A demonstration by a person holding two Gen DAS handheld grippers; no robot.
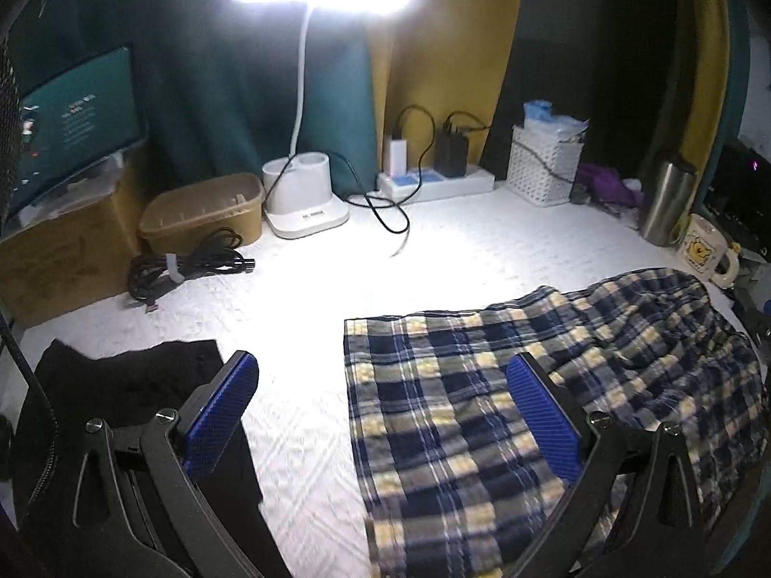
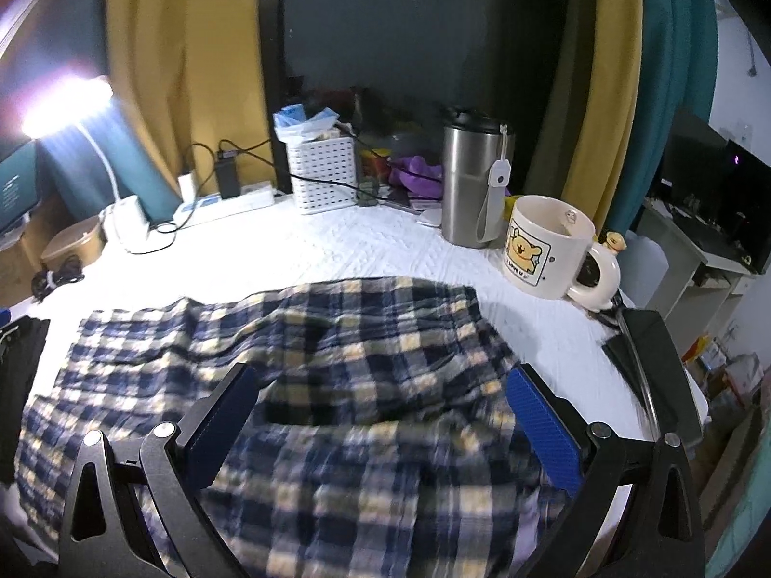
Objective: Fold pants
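Crosswise, plaid pants (image 1: 482, 385) lie flat, left-to-right.

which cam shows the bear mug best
The right wrist view: the mug stands close and whole, its bear print, rim and handle sharp, beside the steel tumbler. In the left wrist view the mug sits small and distorted at the far right edge, print barely legible.

Left gripper (image 1: 383, 380) & right gripper (image 2: 380, 390): black angular frames w/ triangular cutouts are seen at the lower corners; silver screws are set at pivots; fingers (image 1: 219, 414) are faced w/ blue ribbed pads (image 2: 542, 428).
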